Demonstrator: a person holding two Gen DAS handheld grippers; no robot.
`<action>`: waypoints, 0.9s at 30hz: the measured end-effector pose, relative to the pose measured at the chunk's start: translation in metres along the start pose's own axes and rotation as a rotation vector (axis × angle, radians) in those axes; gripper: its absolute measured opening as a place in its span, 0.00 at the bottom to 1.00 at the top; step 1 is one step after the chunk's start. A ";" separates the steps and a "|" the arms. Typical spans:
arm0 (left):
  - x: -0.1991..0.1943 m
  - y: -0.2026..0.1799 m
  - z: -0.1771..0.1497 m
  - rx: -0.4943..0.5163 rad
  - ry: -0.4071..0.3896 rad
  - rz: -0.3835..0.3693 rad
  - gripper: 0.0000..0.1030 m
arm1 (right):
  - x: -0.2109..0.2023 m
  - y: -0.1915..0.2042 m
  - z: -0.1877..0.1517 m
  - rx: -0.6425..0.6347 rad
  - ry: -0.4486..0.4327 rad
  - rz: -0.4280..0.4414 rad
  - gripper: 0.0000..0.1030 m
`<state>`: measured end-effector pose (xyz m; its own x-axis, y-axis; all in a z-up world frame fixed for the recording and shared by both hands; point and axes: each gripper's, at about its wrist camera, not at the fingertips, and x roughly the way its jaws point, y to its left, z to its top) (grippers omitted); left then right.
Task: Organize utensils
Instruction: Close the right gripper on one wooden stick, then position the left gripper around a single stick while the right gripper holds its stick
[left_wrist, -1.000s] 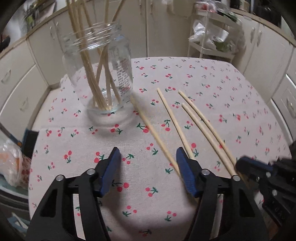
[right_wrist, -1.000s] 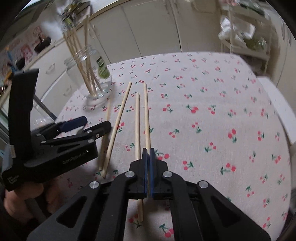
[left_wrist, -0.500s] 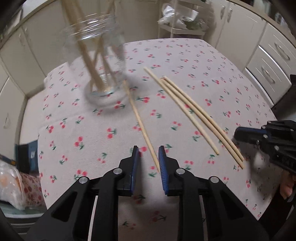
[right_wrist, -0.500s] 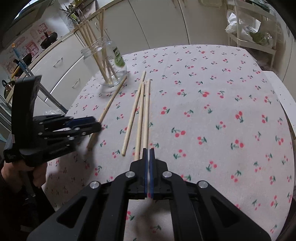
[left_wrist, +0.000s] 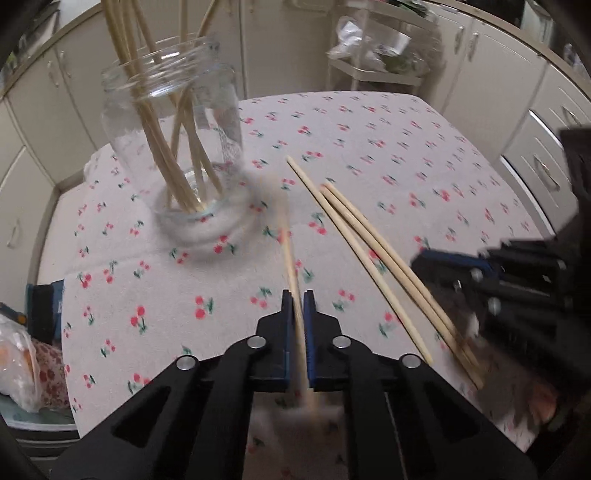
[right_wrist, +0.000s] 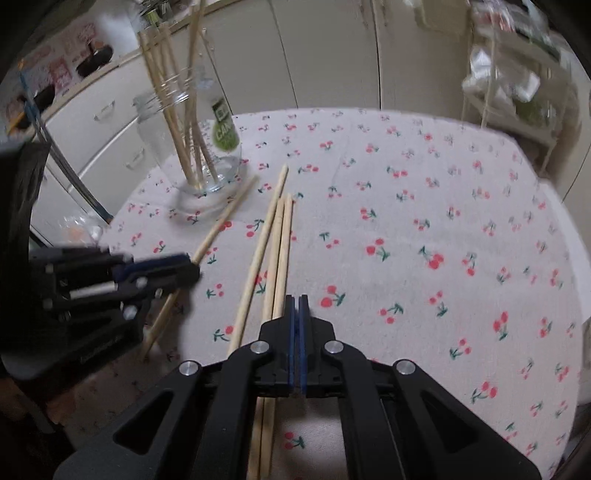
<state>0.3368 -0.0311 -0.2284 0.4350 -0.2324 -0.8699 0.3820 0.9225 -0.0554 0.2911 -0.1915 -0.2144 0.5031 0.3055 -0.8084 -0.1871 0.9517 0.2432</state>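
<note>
The left gripper (left_wrist: 298, 306) had just closed on one light, stiff wooden chopstick (left_wrist: 290, 254) near its end, probably lifted slightly. Three more chopsticks (right_wrist: 275, 243) lay beside the glass jar (left_wrist: 177, 147). The right gripper (right_wrist: 295, 314) was shut, empty.

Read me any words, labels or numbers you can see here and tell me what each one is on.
"CAN...": white letters on the green label of the glass jar; the rest is blurred and cut off.
Small print on the jar's side in the left wrist view: too blurred to read.
Embossed wording on the left hand-held gripper body: too dark and blurred to read.
Pink stickers on the far counter: unreadable.
</note>
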 end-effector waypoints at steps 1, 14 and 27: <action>-0.003 0.001 -0.004 -0.004 0.007 -0.016 0.04 | -0.003 -0.001 0.000 0.009 -0.008 0.003 0.03; -0.027 0.003 -0.013 -0.013 0.007 -0.016 0.08 | 0.010 0.011 0.009 -0.055 -0.004 -0.012 0.24; 0.013 -0.006 0.021 -0.033 -0.003 0.045 0.23 | 0.014 0.003 0.020 -0.038 0.005 0.006 0.23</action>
<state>0.3575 -0.0466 -0.2294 0.4536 -0.1913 -0.8704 0.3351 0.9416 -0.0323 0.3149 -0.1838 -0.2141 0.4973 0.3114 -0.8098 -0.2226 0.9479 0.2278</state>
